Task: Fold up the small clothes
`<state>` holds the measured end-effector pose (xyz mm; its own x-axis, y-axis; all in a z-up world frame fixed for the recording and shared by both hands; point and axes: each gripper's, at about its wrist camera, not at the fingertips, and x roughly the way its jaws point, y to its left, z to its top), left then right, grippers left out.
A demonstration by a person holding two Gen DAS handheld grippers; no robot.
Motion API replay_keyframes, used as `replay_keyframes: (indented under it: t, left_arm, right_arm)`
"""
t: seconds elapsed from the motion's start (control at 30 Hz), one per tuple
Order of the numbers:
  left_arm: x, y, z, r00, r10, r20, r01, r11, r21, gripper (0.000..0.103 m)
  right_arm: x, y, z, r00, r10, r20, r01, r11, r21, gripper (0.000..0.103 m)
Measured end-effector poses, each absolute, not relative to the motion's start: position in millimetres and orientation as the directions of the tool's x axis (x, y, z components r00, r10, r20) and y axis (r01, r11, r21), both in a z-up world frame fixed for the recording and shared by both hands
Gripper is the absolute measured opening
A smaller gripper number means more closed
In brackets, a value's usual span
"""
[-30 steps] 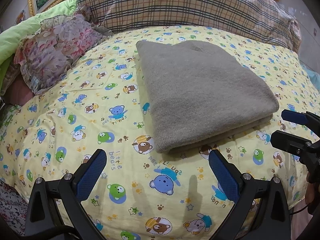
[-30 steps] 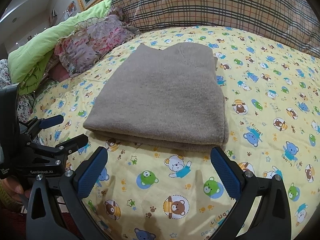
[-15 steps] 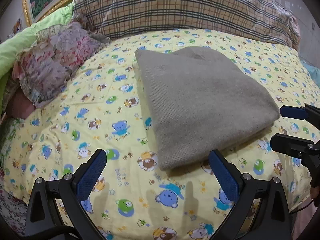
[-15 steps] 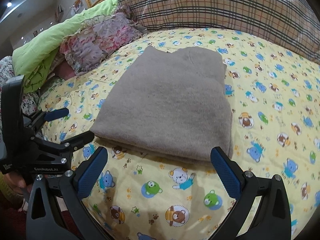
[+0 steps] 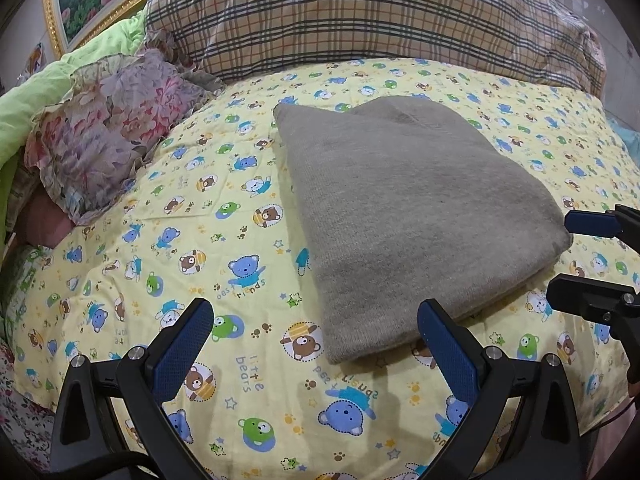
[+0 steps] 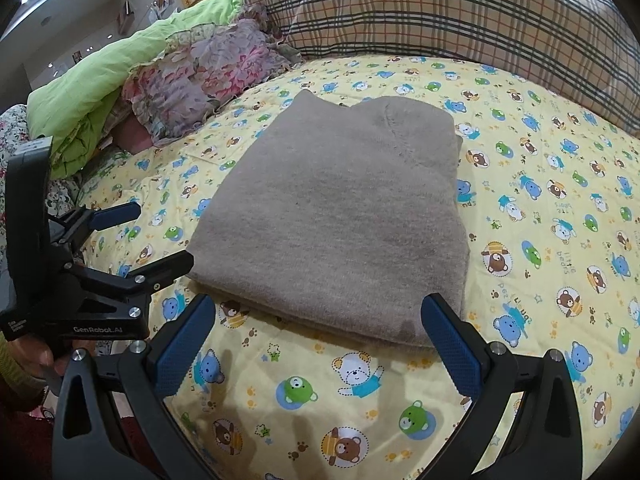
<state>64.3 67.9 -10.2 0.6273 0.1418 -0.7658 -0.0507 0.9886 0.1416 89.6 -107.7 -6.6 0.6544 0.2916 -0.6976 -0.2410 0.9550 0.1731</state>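
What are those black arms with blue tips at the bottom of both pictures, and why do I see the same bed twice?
There is no robot here. A person holds a pinching tool in each hand, and each one carries a camera that looks out along its two fingers. So one picture comes from the left tool, the other from the right tool. Each also catches its partner at the edge: the right tool on the right side of the left view, the left tool on the left of the right view. On the bear-print sheet lies a folded grey-brown garment. Behind are a plaid pillow and a floral cushion. Both tools are open and hold nothing.
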Motion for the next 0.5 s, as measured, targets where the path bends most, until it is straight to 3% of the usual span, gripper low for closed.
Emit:
replay_keyframes:
  t: [0.5]
  left_arm:
    - [68.9, 69.4, -3.3, 0.632, 0.135, -0.763, -0.060, 0.990, 0.125, 0.102]
  right_arm:
    - [89.6, -117.9, -2.4, 0.676, 0.304, -0.671, -0.224, 0.953, 0.206, 0.102]
